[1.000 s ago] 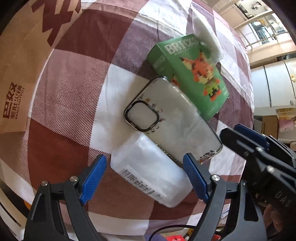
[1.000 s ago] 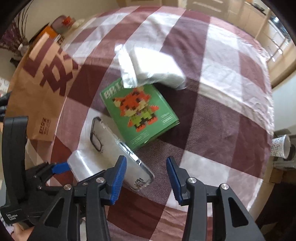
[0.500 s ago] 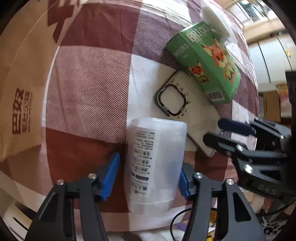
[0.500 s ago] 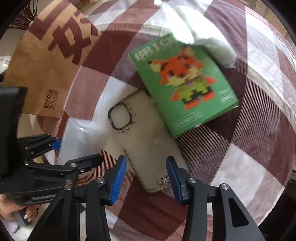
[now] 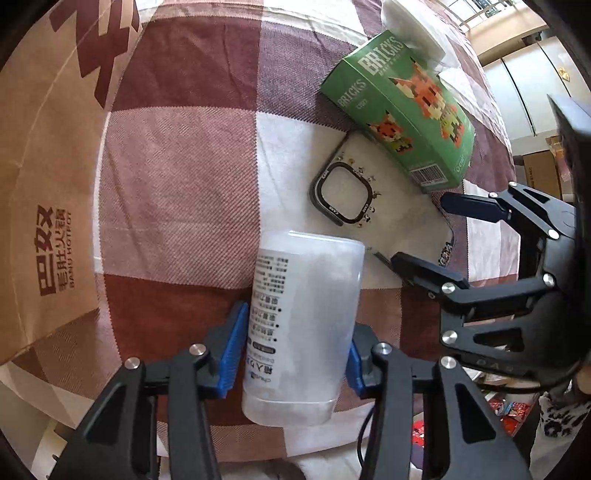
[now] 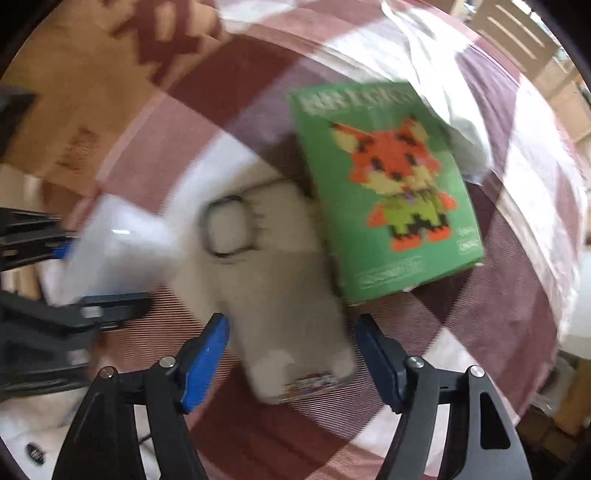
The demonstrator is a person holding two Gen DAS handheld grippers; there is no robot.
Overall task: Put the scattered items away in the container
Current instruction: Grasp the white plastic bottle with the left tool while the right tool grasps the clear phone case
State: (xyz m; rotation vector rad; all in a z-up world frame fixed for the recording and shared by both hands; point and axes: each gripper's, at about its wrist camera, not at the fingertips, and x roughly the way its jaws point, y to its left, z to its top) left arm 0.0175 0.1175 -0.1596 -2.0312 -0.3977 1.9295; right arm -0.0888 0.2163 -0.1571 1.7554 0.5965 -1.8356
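Left gripper (image 5: 291, 356) had its jaws clenched on a white plastic bottle (image 5: 301, 325), blue pads pressed to both sides, printed label facing left. Whether the bottle sat on the cloth or was lifted could not be told. Right gripper (image 6: 291, 363) had its jaws released, spread either side of the lower end of a clear phone case (image 6: 273, 291), no contact visible; that view was motion-blurred. In the left wrist view the right gripper (image 5: 428, 230) showed at the right, its fingers straddling the case's (image 5: 388, 210) far end.

The phone case lay flat on a checked cloth (image 5: 177, 177), red-brown and white, camera cutout toward the bottle's top. Just beyond it, touching or overlapping its upper edge, was a green bricks box (image 5: 402, 110) with a pixel fox picture (image 6: 391, 192). A white plastic-wrapped pack (image 5: 413, 29) lay against the box's far corner. A brown paper bag (image 5: 48, 155) with dark red print lay flat at the left, beside the bottle, apart from the other items. All items were outside the bag.
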